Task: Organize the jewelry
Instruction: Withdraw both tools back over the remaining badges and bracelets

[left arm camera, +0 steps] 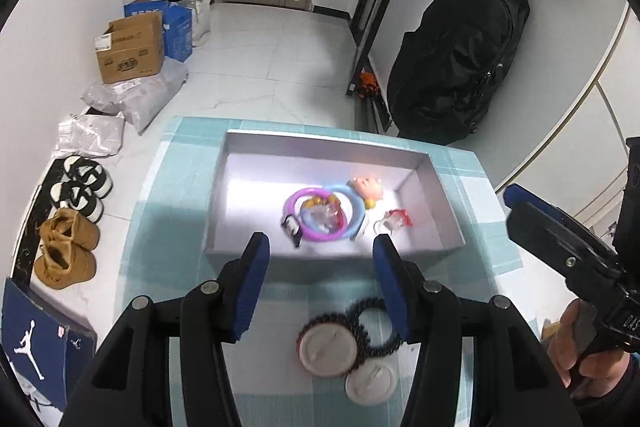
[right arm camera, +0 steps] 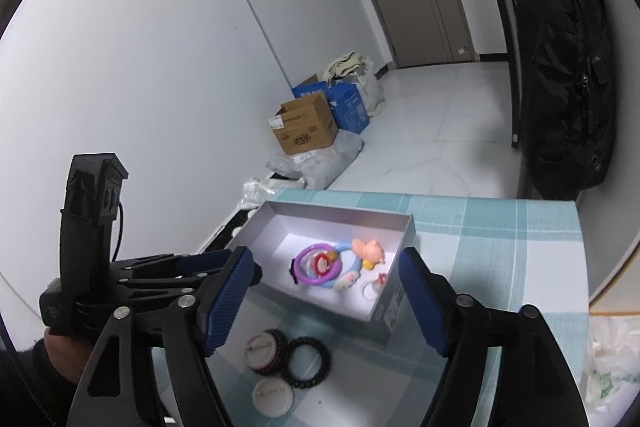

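On the bench (left arm camera: 188, 163), the box (left arm camera: 424, 159) holding sorted rings lies ahead of both my grippers, while the loose coil tie (left arm camera: 380, 331) and two discs sit directly beneath my left gripper (left arm camera: 320, 247), nearer than my right gripper (right arm camera: 328, 267); both released, empty.

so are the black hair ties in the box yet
No, the black hair ties lie on the cloth in front of the box, beside two white discs.
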{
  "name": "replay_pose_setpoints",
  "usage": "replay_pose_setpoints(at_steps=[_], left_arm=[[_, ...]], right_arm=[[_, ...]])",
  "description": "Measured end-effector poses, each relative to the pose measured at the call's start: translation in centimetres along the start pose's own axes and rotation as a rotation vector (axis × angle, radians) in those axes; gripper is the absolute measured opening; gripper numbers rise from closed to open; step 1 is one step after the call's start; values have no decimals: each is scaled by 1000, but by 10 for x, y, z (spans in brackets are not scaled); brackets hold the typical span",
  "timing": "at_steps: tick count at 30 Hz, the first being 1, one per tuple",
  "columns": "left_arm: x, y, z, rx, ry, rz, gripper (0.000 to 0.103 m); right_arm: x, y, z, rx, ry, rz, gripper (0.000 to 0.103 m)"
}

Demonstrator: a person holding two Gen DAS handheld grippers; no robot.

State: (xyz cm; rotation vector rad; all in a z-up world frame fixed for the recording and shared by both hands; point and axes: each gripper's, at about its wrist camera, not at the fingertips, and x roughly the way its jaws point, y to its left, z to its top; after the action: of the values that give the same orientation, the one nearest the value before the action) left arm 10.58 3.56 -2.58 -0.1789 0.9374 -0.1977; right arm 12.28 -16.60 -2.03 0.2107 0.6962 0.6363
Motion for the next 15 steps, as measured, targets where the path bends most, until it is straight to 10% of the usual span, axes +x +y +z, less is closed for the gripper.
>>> replay_pose_setpoints(at_steps=[15], left_arm=[[-9,-20,-60,31,94,-5,65]], right_arm=[[-36,-5,-39,78,11,-72,94]])
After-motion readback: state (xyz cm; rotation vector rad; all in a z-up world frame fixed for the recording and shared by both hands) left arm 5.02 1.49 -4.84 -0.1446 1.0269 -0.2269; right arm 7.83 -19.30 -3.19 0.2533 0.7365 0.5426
